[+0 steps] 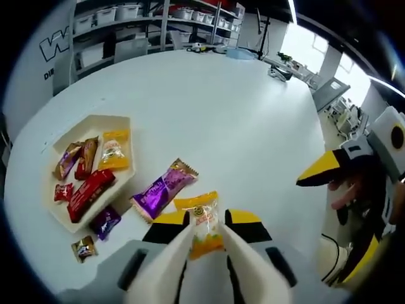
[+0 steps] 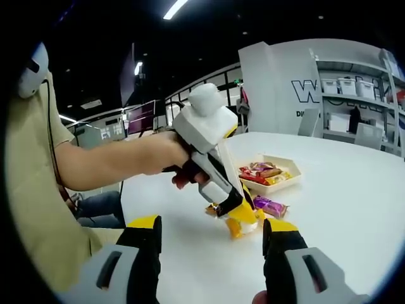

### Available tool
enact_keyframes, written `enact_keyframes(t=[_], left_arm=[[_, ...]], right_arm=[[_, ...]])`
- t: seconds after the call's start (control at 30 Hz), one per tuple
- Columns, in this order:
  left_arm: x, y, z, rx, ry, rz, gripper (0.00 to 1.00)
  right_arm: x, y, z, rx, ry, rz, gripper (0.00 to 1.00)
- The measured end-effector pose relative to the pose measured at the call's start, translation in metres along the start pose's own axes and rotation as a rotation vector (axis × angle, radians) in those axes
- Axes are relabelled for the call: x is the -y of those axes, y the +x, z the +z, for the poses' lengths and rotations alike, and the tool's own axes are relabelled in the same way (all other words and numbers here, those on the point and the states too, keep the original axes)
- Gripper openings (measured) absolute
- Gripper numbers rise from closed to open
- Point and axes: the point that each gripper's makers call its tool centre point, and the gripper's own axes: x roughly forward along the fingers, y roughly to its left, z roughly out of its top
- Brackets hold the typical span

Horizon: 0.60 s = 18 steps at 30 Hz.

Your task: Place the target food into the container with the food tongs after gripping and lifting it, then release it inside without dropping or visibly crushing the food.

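My left gripper [image 1: 205, 223] carries white tongs, and they are shut on a yellow and orange snack packet [image 1: 204, 227] near the table's front edge. In the right gripper view a hand holds that left gripper [image 2: 235, 214] tilted down, with the yellow packet [image 2: 244, 225] at its tip, low over the white table. Whether the packet touches the table, I cannot tell. The beige tray [image 1: 124, 119] lies to the left with several wrapped snacks in it, and shows again as the tray [image 2: 292, 172] beyond the left gripper. My right gripper [image 2: 212, 227] stands open and empty; its yellow tip [image 1: 321, 169] enters from the right.
A purple packet [image 1: 163, 190] lies on the table between the tray and the held packet. A small brown packet [image 1: 84, 248] sits outside the tray's near corner. A person's arm and torso [image 2: 38, 190] are at the left. Shelves with bins [image 1: 126, 16] stand beyond the table.
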Motion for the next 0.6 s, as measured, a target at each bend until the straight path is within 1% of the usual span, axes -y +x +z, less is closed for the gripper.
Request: enact_keyframes(t=[0.13, 0.37, 0.6], left_arm=[[0.0015, -0.0006, -0.0005, 0.016, 0.036, -0.009, 0.18], [0.0012, -0.0033, -0.0006, 0.051, 0.065, -0.025, 0.15], [-0.0021, -0.0076, -0.0004, 0.067, 0.08, -0.03, 0.15]], right_arm=[[0.0001, 0.0003, -0.0014, -0.003, 0.002, 0.0, 0.63], [-0.001, 0.0007, -0.0025, -0.006, 0.001, 0.0, 0.63], [-0.0015, 0.001, -0.0038, -0.007, 0.003, 0.0, 0.63]])
